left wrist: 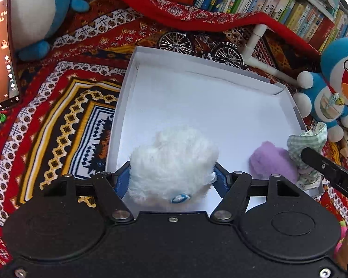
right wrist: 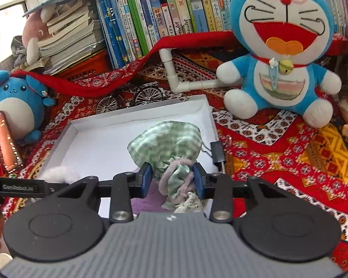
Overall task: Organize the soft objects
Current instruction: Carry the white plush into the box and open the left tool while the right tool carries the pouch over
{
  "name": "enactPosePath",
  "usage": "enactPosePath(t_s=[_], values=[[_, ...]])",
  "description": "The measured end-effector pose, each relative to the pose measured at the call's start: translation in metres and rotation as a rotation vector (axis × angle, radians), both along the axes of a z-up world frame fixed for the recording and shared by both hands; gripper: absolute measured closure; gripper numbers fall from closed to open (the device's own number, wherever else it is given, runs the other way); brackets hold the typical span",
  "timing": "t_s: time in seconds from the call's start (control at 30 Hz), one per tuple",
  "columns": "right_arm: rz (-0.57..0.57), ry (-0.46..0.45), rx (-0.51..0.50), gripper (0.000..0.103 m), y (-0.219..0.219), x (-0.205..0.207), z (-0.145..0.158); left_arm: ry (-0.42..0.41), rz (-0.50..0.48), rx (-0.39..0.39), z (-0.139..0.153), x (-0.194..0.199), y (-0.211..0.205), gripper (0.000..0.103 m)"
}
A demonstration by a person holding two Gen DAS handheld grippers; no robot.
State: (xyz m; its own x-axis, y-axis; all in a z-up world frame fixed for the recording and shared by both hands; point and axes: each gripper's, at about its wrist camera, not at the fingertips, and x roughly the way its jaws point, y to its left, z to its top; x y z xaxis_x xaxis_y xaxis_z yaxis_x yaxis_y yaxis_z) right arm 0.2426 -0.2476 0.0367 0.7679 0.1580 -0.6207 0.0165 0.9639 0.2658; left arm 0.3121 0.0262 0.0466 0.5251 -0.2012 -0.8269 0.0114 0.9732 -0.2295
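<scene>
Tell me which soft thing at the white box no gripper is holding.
The purple fluffy piece: it lies loose in the white box, unlike the gripped white fluffy toy and green checked pouch.

I count: tongs 2, left tongs [left wrist: 171, 176] and right tongs [right wrist: 172, 177] | white tray [left wrist: 197, 88] 1 | white fluffy toy [left wrist: 171, 159] 1 | purple fluff [left wrist: 273, 159] 1 | green checked cloth [right wrist: 167, 139] 1 | blue plush dolls 2: blue cat plush [right wrist: 283, 46], round blue plush [right wrist: 14, 102] | model bicycle [left wrist: 199, 46] 1 | phone [left wrist: 0, 53] 1
</scene>
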Motion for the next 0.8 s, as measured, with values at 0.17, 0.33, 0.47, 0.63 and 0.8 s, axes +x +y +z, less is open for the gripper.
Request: enactPosePath(t_s=[0.17,0.33,0.47,0.63,0.8], values=[[0.023,0.016,0.073,0.061,0.004,0.003,-0.002,0.008,-0.009,-0.028,-0.002,0.002,0.0,0.035],[0.003,0.028,0.04,0.061,0.007,0.004,-0.005,0.012,-0.022,-0.036,-0.004,0.002,-0.001,0.035],[-0.017,0.054,0.044,0.061,0.001,0.006,-0.01,0.012,-0.024,-0.044,-0.005,0.003,0.0,0.035],[-0.015,0.089,0.053,0.059,-0.001,0.007,-0.015,-0.003,-0.027,-0.066,-0.003,0.002,0.001,0.034],[0.004,0.086,0.039,0.039,0.002,0.005,-0.015,-0.044,-0.033,-0.051,0.002,-0.001,0.001,0.027]])
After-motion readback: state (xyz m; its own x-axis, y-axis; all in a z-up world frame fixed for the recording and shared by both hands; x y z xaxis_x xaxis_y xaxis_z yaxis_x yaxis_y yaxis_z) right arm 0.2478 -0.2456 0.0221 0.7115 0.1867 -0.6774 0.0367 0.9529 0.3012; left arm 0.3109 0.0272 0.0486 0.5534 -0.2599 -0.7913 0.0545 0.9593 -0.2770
